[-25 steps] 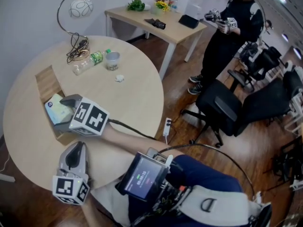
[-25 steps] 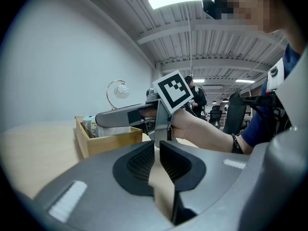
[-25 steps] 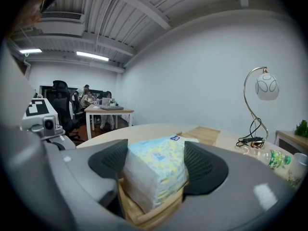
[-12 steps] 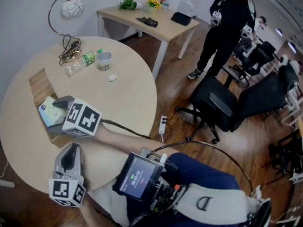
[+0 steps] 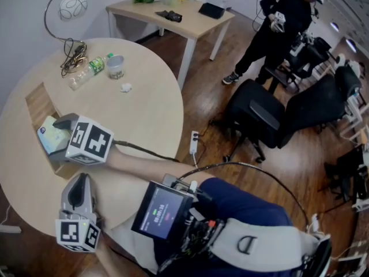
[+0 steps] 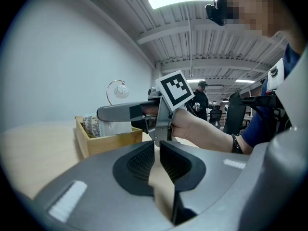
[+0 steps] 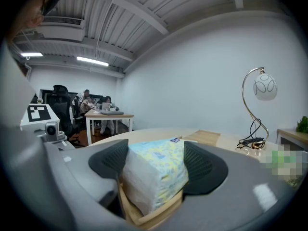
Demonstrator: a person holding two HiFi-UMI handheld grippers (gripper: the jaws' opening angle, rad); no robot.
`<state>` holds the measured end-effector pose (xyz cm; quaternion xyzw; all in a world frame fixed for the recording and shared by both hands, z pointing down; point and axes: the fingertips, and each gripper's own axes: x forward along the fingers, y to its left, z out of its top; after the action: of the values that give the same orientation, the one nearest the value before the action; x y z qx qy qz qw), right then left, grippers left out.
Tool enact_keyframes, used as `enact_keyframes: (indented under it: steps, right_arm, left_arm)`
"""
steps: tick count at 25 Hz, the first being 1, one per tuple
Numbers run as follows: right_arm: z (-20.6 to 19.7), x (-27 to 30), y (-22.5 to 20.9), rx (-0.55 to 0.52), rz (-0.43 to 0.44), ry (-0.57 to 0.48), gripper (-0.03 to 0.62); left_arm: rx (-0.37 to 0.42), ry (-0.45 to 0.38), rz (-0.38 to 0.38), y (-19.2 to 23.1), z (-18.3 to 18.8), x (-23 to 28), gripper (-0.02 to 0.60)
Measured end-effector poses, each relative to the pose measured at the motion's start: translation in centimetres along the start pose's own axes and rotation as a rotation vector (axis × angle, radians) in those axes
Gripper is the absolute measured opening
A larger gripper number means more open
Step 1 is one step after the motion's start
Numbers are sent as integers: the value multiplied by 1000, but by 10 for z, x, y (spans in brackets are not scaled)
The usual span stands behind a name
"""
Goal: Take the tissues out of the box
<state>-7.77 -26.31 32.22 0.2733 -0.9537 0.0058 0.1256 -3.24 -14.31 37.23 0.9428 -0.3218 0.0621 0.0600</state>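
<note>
A long wooden box (image 5: 34, 100) is lying near the left rim of the round worktop (image 5: 144, 91), its far half showing bare wood. Pale surface is spreading rightward from it to the curved edge. A lamp (image 5: 74, 6), a bottle (image 5: 87, 73) and a cup (image 5: 116, 67) are standing well apart from it at the far side. The tissue pack (image 5: 49, 137), soft and plastic-wrapped, white with blue and yellow print, is sitting in the box's near end and rising above the walls. The right hand-held gripper (image 5: 60, 138) is reaching in from the right, its 2 pads pressing the pack's opposite sides, jaws standing wide. The left hand-held gripper (image 5: 84, 176) is being held at the worktop's near edge, just short of the box, jaws closed together and gripping nothing.
</note>
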Motion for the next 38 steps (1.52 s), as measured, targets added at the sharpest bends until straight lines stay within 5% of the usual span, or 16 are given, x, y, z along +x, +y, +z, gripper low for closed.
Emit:
enact_keyframes:
  steps: [38]
  right_arm:
    - [34,-36,-9,12,13,-178,343]
  left_arm:
    - [8,-5,5,-8,5,10,37]
